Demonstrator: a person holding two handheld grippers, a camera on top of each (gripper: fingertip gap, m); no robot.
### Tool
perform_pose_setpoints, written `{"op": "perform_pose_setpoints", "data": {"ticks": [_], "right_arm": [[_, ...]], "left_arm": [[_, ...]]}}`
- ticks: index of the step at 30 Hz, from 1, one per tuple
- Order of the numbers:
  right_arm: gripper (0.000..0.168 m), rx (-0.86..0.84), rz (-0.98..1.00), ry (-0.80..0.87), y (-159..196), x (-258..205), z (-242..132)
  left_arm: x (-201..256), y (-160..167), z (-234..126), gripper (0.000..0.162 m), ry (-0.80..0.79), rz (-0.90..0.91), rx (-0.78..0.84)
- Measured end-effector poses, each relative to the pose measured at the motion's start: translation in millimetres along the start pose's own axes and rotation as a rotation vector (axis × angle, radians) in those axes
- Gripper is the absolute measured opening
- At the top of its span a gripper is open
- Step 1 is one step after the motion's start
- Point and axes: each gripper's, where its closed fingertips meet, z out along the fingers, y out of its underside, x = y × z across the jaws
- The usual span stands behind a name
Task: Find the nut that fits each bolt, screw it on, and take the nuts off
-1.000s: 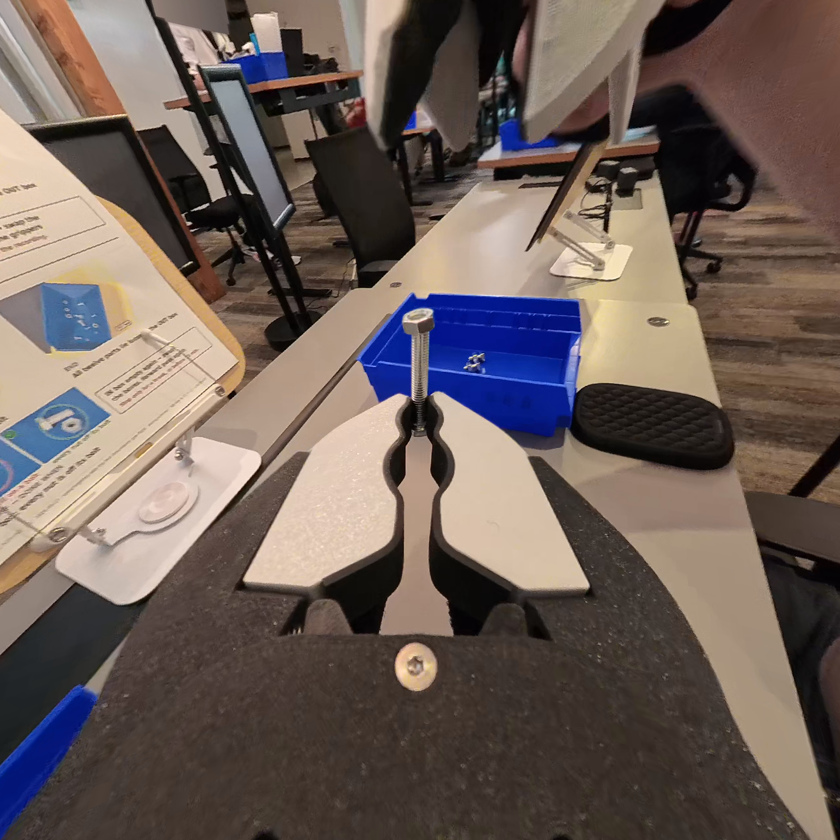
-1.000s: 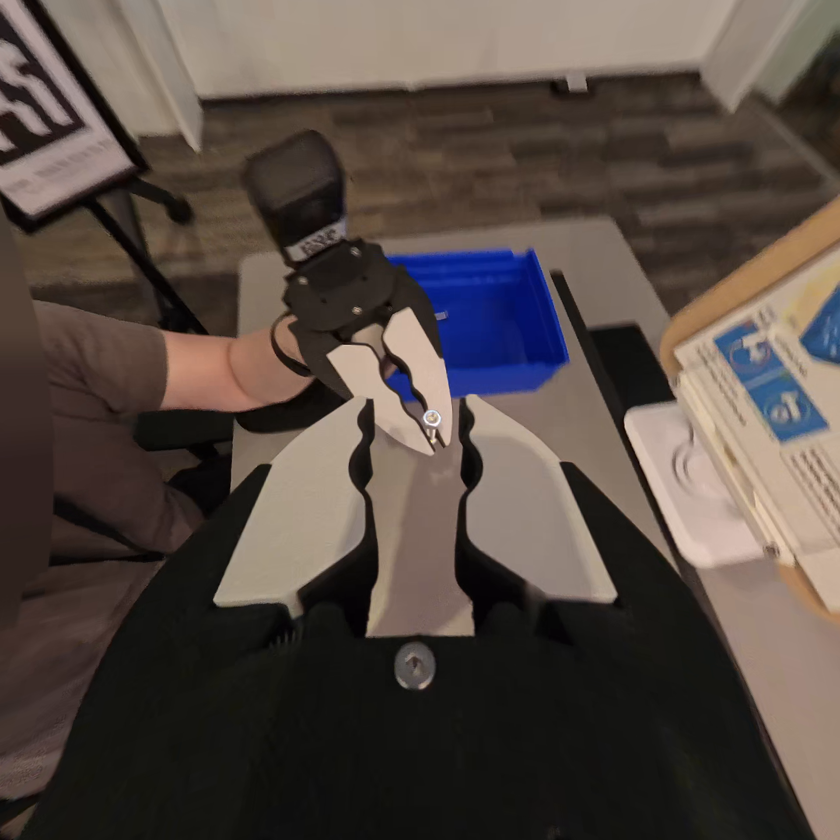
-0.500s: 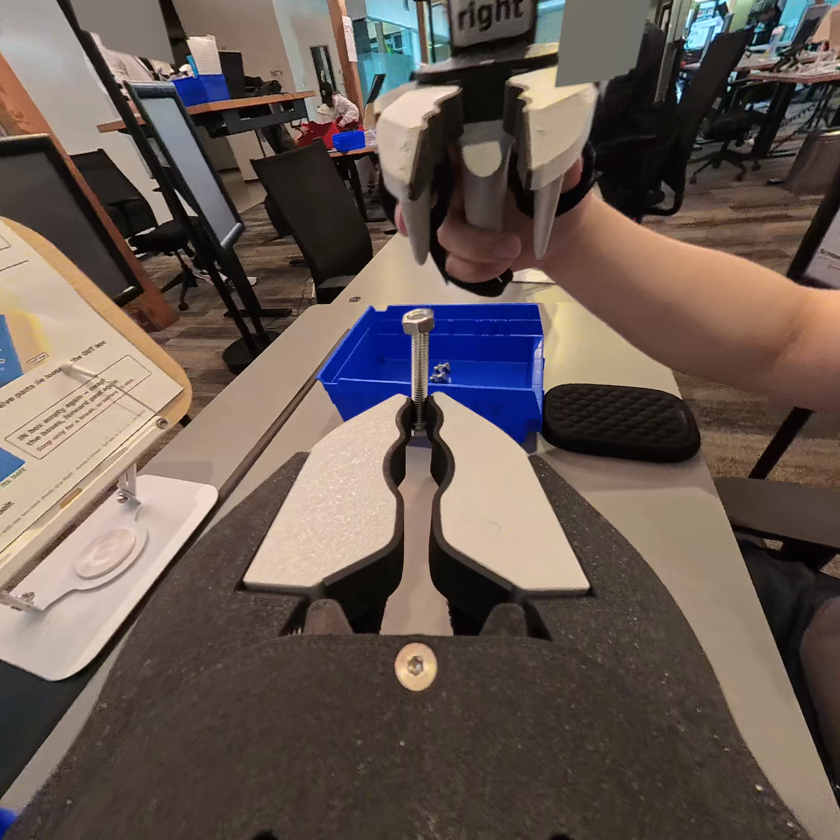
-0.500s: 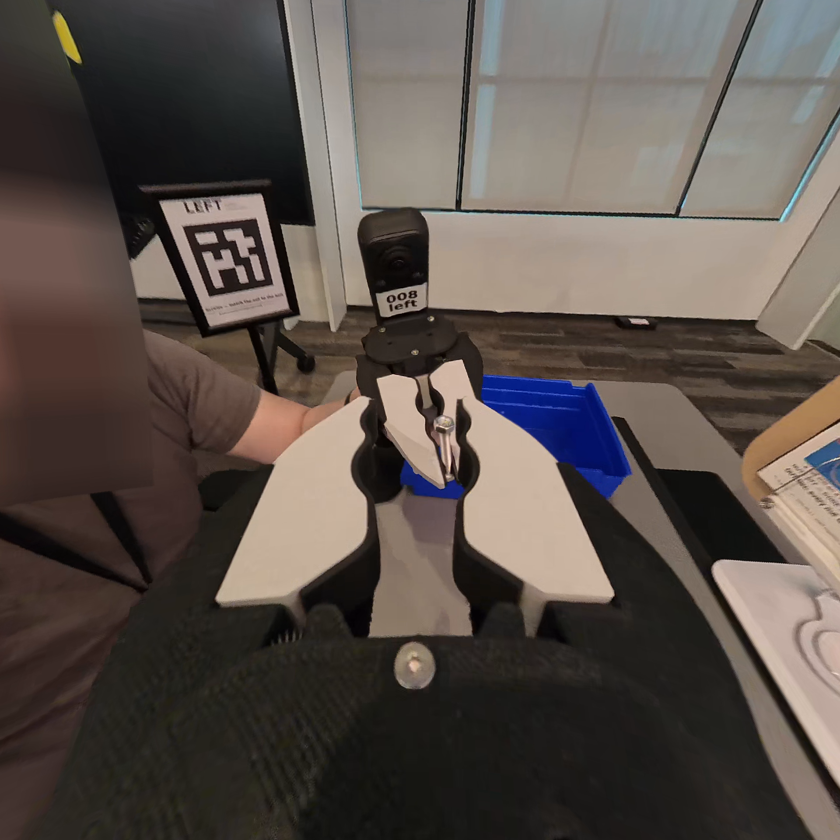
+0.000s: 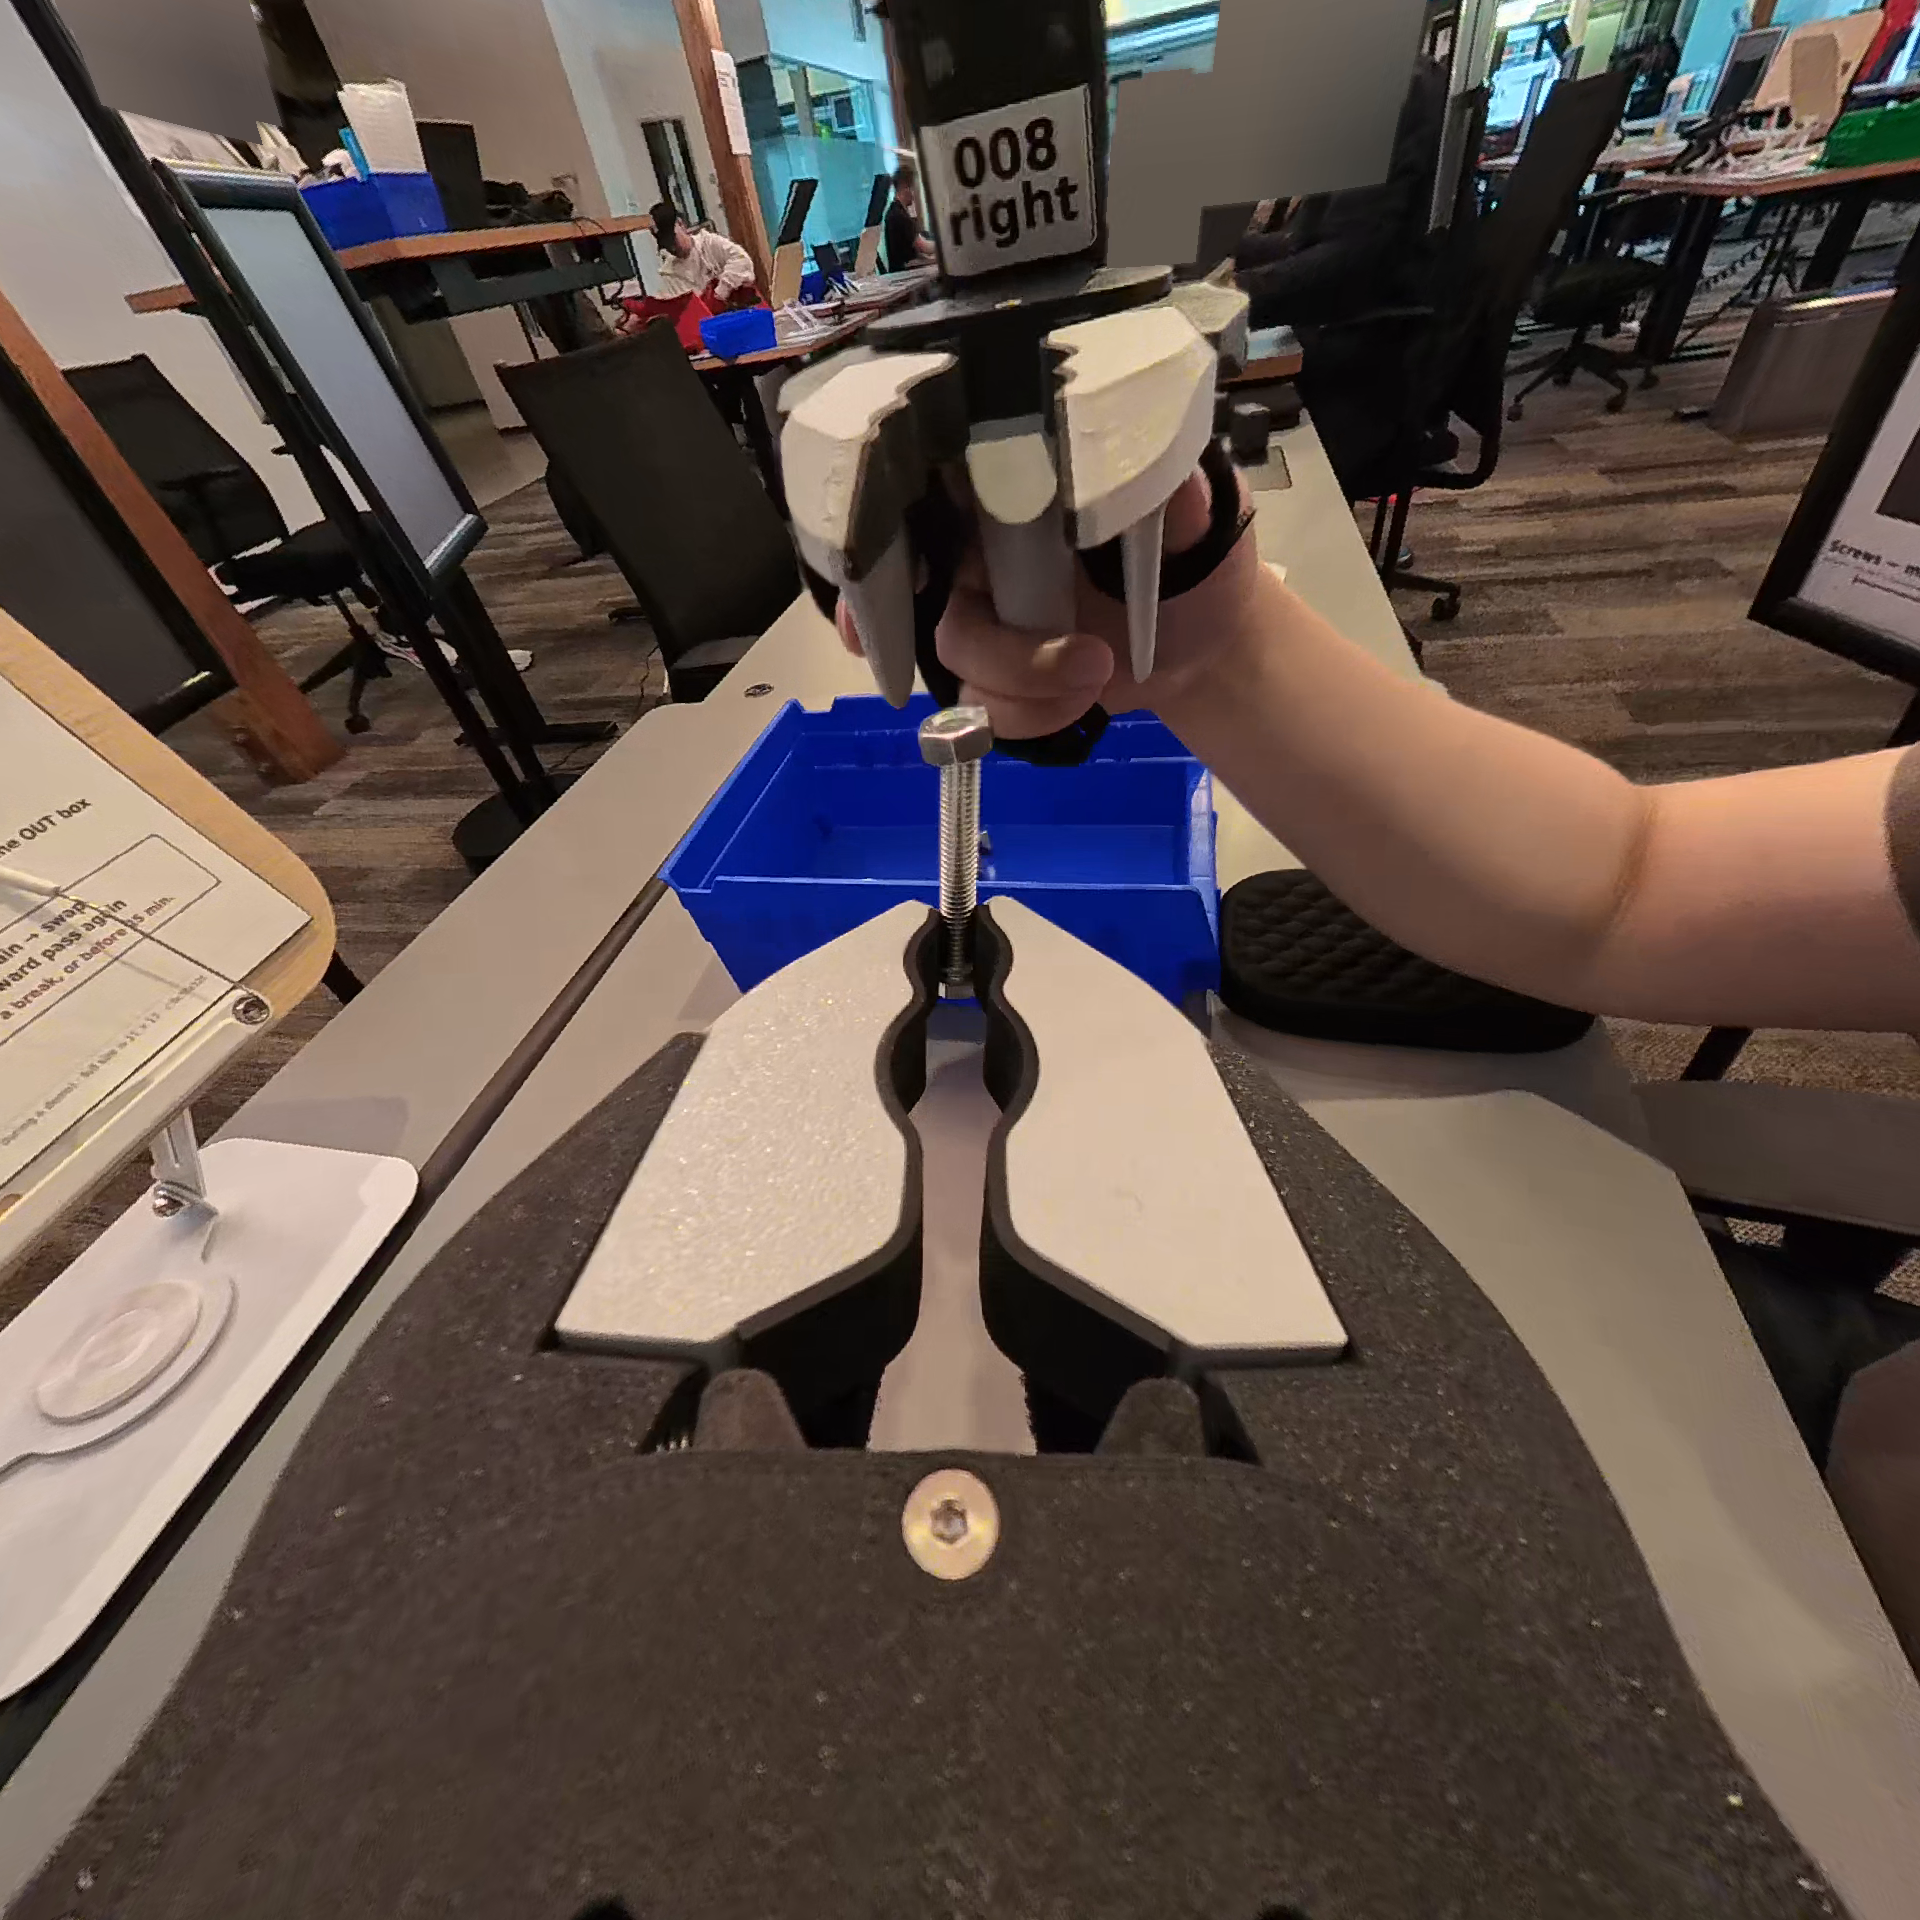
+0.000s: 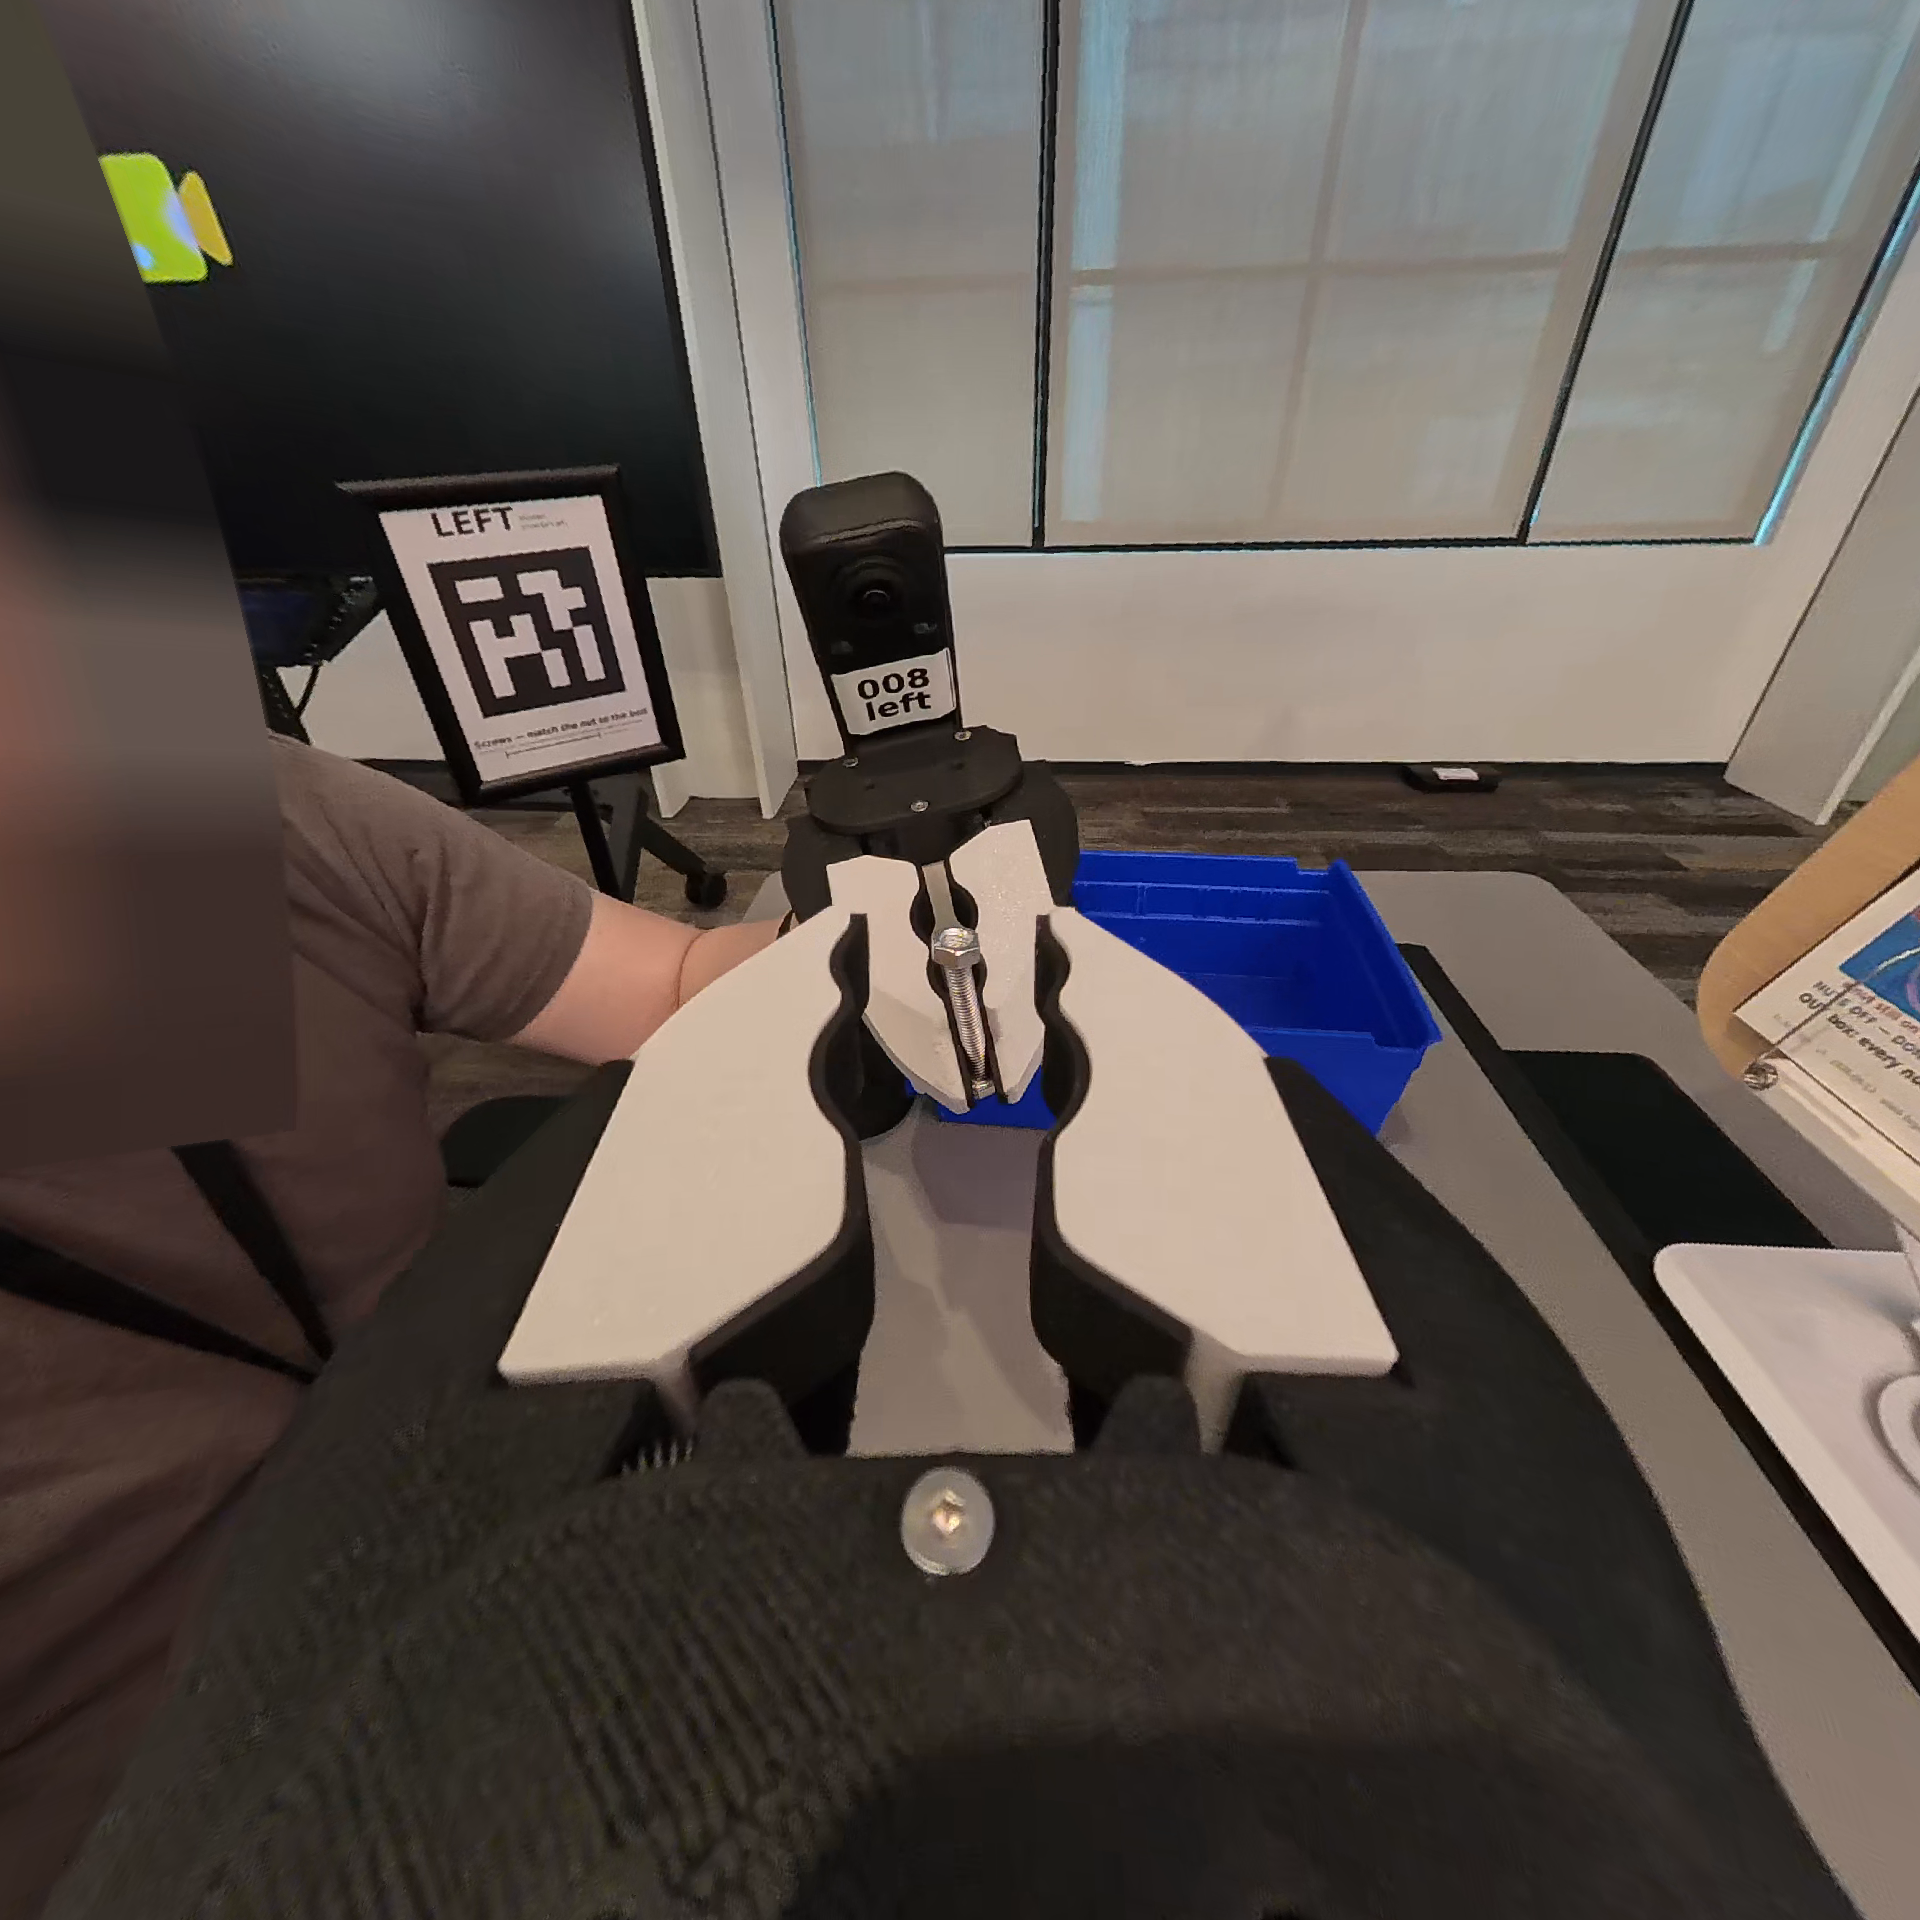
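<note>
My left gripper (image 5: 956, 930) is shut on the lower end of a silver bolt (image 5: 958, 831), which stands upright with its hex head on top. I see no nut on the bolt. My right gripper (image 5: 1016, 649) is open and empty; it hangs just above and behind the bolt head, fingers pointing down. In the right wrist view the right gripper (image 6: 948, 940) has its jaws spread on either side of the left gripper (image 6: 987, 1081) and the bolt (image 6: 961, 1008), without touching them. A blue bin (image 5: 790, 914) stands behind; its contents are mostly hidden.
A black wrist pad (image 5: 1382, 977) lies right of the bin (image 6: 1299, 997). An instruction board (image 5: 104, 935) on a white stand base (image 5: 156, 1299) stands at the table's left edge. A person's forearm (image 5: 1507, 883) reaches in from the right. A framed sign (image 6: 530, 634) stands beyond the table. The gap from one gripper's tips to the other's is roughly 6 cm.
The right gripper has swung from pointing down at the table to level and come closer, its open jaws now around the bolt head. The left gripper keeps holding the bolt upright.
</note>
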Motion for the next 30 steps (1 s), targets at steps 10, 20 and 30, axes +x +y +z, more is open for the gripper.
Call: {"op": "perform_pose_setpoints", "data": {"ticks": [10, 20, 30], "right_arm": [[0.027, 0.009, -0.046, -0.036, 12.3, -8.7, -0.4], [0.027, 0.015, -0.039, -0.048, 22.1, -8.3, 6.1], [0.024, 0.037, -0.006, -0.086, 22.2, -11.2, 8.3]], "left_arm": [[5.2, 6.1, 10.1, 0.005, 0.016, 0.009, -0.001], [9.7, 4.7, 14.5, 0.005, 0.005, 0.037, 0.025], [11.8, 2.7, 13.0, 0.005, 0.013, 0.035, 0.026]]}}
